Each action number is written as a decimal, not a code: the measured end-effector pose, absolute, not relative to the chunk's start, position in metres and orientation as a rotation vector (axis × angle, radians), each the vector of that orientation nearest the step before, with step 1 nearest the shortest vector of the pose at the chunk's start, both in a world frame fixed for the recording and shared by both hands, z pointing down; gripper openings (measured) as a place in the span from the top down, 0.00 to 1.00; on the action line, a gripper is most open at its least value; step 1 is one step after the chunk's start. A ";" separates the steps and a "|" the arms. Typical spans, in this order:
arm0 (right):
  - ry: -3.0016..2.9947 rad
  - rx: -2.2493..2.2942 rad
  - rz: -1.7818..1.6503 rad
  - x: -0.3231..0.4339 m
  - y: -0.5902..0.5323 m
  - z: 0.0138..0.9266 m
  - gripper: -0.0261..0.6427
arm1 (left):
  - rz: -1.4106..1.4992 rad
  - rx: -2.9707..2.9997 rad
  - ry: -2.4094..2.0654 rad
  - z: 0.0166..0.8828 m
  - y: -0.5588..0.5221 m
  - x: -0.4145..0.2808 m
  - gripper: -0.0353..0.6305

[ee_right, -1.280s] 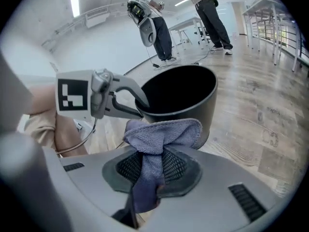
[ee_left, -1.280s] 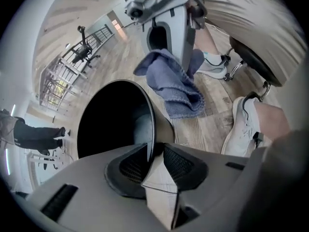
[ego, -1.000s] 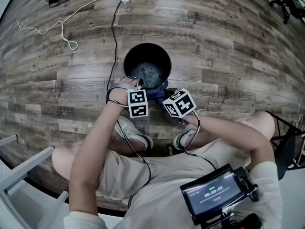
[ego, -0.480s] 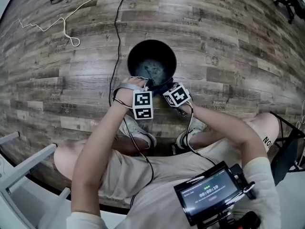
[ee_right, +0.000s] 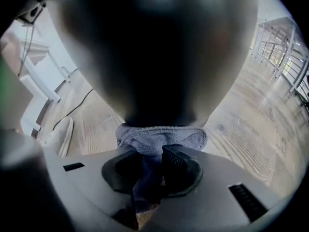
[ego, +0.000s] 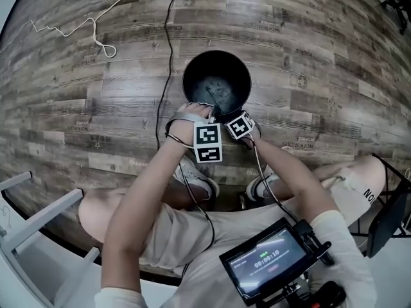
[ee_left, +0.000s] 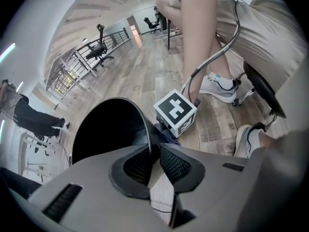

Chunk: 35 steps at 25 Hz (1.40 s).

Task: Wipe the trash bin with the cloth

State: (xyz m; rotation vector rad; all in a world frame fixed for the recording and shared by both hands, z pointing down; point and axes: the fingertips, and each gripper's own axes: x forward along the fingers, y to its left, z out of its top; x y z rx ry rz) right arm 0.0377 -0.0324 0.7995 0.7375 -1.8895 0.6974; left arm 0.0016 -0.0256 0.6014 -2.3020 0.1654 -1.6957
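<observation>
Left gripper (ee_left: 153, 161) has just closed on the bin's (ego: 216, 52) near rim. Right gripper (ee_right: 153, 166), clamping the cloth (ee_right: 161, 138), has sunk along the outside wall. Wiping seems under way.

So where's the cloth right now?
In the right gripper view, the cloth is clamped in the right gripper, pressed against the outer wall of the bin, on its near side.
</observation>
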 end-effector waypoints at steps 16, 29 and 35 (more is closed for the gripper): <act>-2.045 0.620 0.799 0.045 0.014 0.654 0.84 | -1.777 -2.053 -0.017 0.608 -0.034 -0.043 0.68; -2.145 0.685 0.872 0.029 0.001 0.573 0.84 | -1.796 -2.115 0.054 0.612 -0.027 -0.022 0.80; -2.125 0.696 0.829 0.030 -0.019 0.582 0.84 | -1.728 -2.203 0.040 0.605 -0.018 -0.006 0.84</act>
